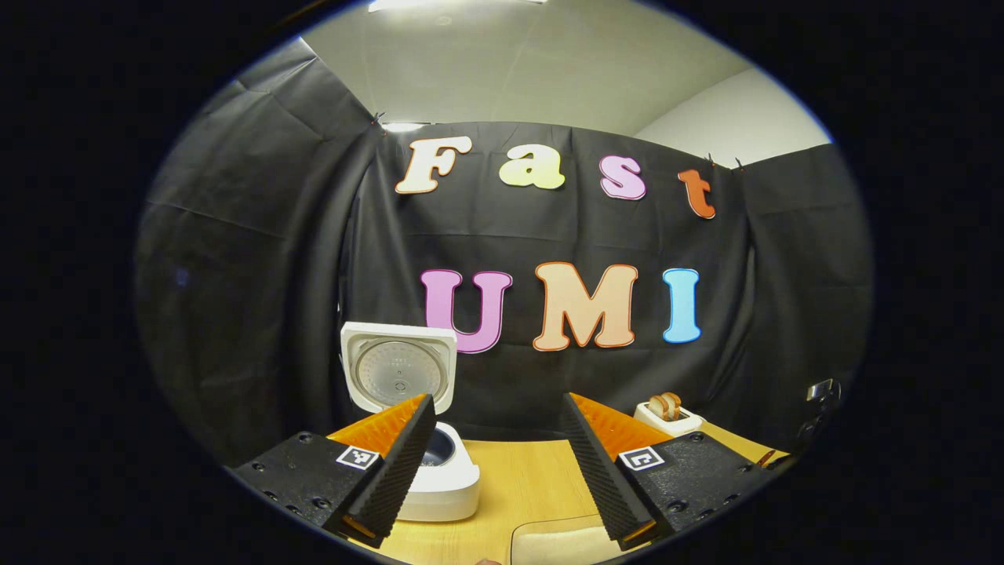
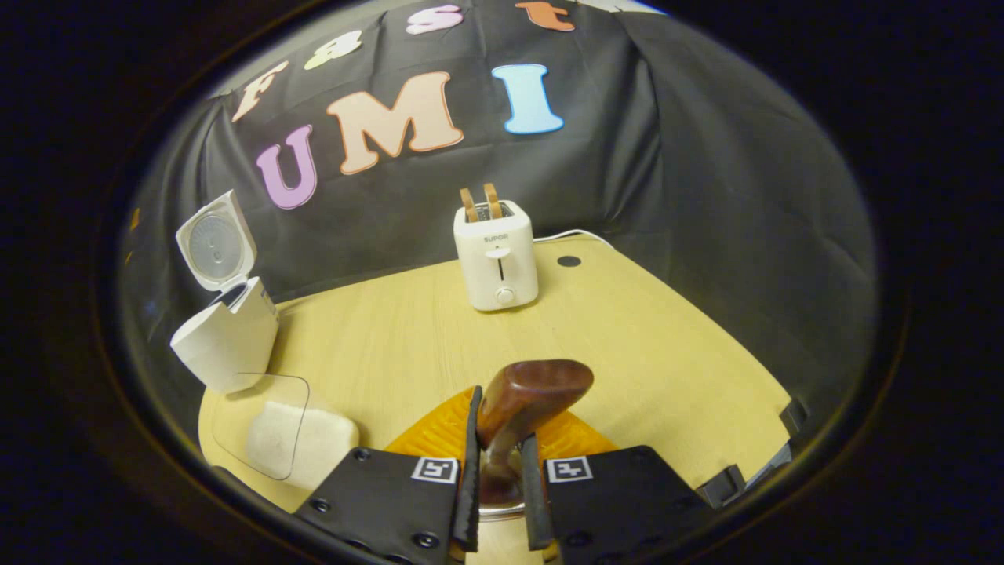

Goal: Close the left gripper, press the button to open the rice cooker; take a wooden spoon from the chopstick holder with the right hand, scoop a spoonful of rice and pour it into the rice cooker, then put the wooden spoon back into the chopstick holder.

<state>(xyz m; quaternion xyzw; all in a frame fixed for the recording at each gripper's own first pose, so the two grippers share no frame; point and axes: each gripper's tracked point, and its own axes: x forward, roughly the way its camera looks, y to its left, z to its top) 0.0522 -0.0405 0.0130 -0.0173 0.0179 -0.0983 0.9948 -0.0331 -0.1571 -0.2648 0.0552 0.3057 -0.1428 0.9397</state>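
Observation:
The white rice cooker (image 1: 439, 471) stands at the left with its lid (image 1: 398, 375) raised. My left gripper (image 1: 498, 400) is open with nothing between its fingers, just right of the cooker. In the right gripper view the cooker (image 2: 227, 333) is at the far left, lid (image 2: 216, 245) up. My right gripper (image 2: 498, 439) is shut on the dark wooden spoon (image 2: 533, 392), bowl end pointing forward and up. A metal rim, likely the chopstick holder (image 2: 502, 512), shows just below the fingers. White rice lies in a clear container (image 2: 290, 435) beside the cooker.
A white toaster (image 2: 496, 255) with two bread slices stands at the back of the wooden table (image 2: 627, 353), its cord trailing right. The same toaster (image 1: 668, 416) is behind my left gripper's right finger. Black cloth walls close the booth.

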